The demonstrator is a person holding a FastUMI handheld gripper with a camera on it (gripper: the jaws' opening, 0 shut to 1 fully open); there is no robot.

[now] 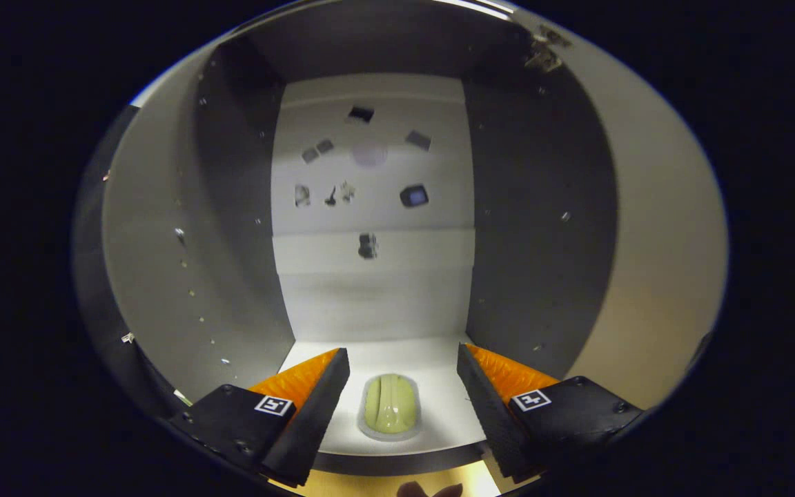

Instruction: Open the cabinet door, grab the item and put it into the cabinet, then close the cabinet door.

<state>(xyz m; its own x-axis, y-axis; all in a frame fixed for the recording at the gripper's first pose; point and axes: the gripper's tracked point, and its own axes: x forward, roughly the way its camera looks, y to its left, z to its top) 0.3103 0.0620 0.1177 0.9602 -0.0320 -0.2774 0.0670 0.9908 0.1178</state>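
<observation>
Because the item (390, 407) already lies flat on the cabinet (377, 304) floor, just inside the front edge, the gripper (403, 386) has no reason to clamp: its fingers (315, 407) stand spread wide, one to each side of the item, touching nothing. By my judgement the placing is done and what remains is to draw clear and close the door.

Laid near the front edge, the item was likely set down at the first reachable spot; it sits well short of the back wall (373, 207), which carries several small dark marks or stickers too blurred to identify. Both side walls (232, 228) stand well apart from the item, so nothing crowds it.

It looks like a small oblong, pale yellow-green and glossy, framed by a lighter grey-white rim, perhaps a packet or shallow tray. I cannot tell which. A rounded shape, perhaps a fingertip (432, 490), shows just below the front edge.
</observation>
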